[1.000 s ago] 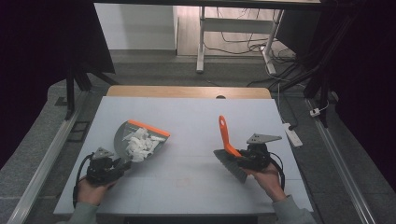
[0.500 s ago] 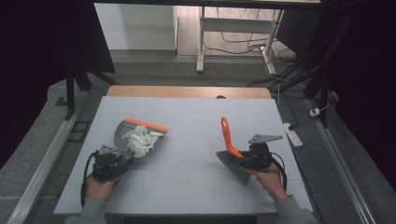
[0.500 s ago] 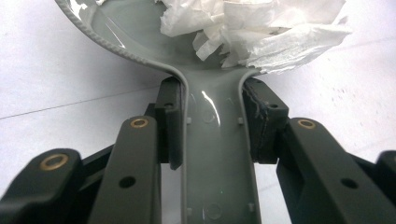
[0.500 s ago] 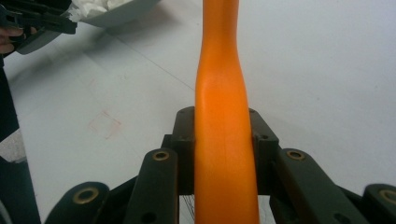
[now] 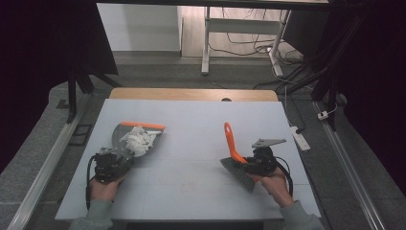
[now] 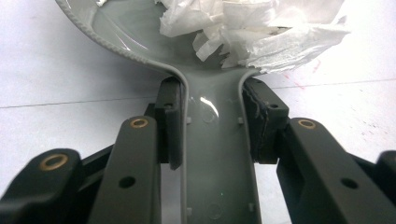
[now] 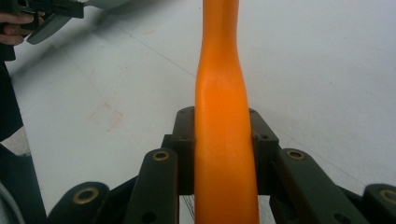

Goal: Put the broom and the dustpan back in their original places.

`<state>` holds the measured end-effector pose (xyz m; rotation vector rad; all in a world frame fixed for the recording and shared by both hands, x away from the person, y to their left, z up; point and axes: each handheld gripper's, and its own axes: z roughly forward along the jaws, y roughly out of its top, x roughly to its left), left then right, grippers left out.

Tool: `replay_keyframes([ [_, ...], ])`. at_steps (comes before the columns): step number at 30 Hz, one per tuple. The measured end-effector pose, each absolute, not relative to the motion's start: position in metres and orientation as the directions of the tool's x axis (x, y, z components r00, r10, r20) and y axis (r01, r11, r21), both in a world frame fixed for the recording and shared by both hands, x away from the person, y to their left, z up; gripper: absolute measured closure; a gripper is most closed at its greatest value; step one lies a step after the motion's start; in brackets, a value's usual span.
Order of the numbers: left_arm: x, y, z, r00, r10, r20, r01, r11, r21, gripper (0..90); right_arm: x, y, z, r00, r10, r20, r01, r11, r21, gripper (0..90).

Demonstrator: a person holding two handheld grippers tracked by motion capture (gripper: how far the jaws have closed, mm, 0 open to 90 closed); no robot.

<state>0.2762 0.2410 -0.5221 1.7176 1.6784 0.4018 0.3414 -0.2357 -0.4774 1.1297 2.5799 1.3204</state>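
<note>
A grey dustpan [image 5: 125,135] with an orange front lip lies at the table's left, and white torn paper [image 5: 139,139] is piled in it. My left gripper [image 5: 108,164] is shut on the dustpan's handle. In the left gripper view, both pads [image 6: 172,126] press the sides of the grey handle [image 6: 215,154], and the paper [image 6: 252,32] lies just ahead. At the right, my right gripper [image 5: 257,163] is shut on the orange handle [image 5: 231,141] of a hand brush, with its dark bristles [image 5: 238,171] toward the table. In the right gripper view, the orange handle [image 7: 223,130] runs straight between the jaws.
The white tabletop [image 5: 191,143] has a wooden strip [image 5: 191,94] along its far edge. A power strip [image 5: 299,138] lies on the floor to the right, with cables and a desk frame [image 5: 206,43] beyond. The left hand and gripper [image 7: 32,16] appear in the right gripper view's upper left.
The dustpan has swung slightly in the left gripper, so its orange lip lies more level across the view and a little further left. The brush and right hand have kept still.
</note>
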Motion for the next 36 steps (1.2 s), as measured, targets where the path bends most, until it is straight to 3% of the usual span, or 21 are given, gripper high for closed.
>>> replay_keyframes([
  [26,0.286,0.231,-0.533,0.096,0.972,-0.213,0.778,0.060,0.626,59.6,0.359,-0.239,-0.491,-0.681,0.669,0.298,0.661,0.387,0.643,70.4],
  [36,0.285,0.230,-0.532,0.098,0.975,-0.198,0.774,0.051,0.631,34.4,0.370,-0.247,-0.497,-0.654,0.695,0.298,0.685,0.379,0.622,68.6],
])
